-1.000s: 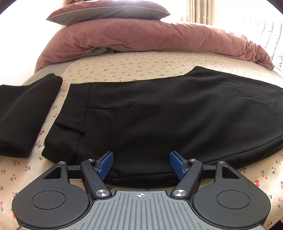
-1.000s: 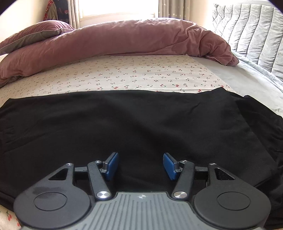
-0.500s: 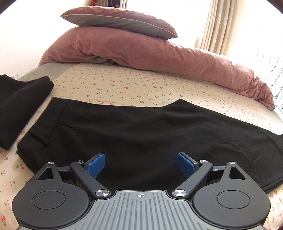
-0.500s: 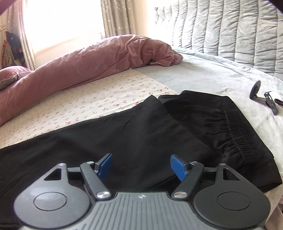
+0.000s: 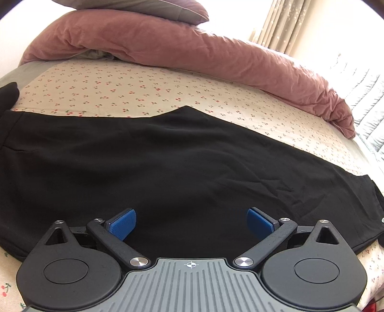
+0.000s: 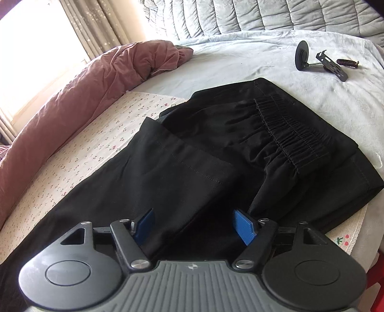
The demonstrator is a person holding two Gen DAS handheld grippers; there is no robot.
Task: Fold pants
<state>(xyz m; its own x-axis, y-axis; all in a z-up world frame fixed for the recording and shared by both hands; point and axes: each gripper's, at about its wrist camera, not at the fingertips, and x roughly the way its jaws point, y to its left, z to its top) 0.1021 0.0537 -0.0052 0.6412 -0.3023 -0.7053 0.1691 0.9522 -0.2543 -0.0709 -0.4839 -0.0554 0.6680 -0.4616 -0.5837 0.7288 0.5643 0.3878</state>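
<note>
A rumpled pink duvet [image 5: 216, 55] lies along the far side of the bed, on a cherry-print sheet [image 5: 120, 96], with a pillow [image 5: 153, 9] on top of it. A small black metal tool [image 6: 319, 61] rests on the grey blanket [image 6: 252, 60], near a quilted grey headboard [image 6: 264, 14] and curtains [image 6: 96, 24].

The bed carries a cream sheet [image 5: 148, 91] printed with small red cherries; a grey sheet [image 6: 252, 60] covers its right part. A dusty-pink duvet [image 5: 192, 48] lies bunched along the far edge, with a grey-and-mauve pillow [image 5: 144, 7] on top at the far left. A quilted grey headboard [image 6: 264, 16] stands at the far right. Patterned curtains [image 6: 96, 26] flank a bright window [image 6: 31, 40], overexposed by daylight.
</note>
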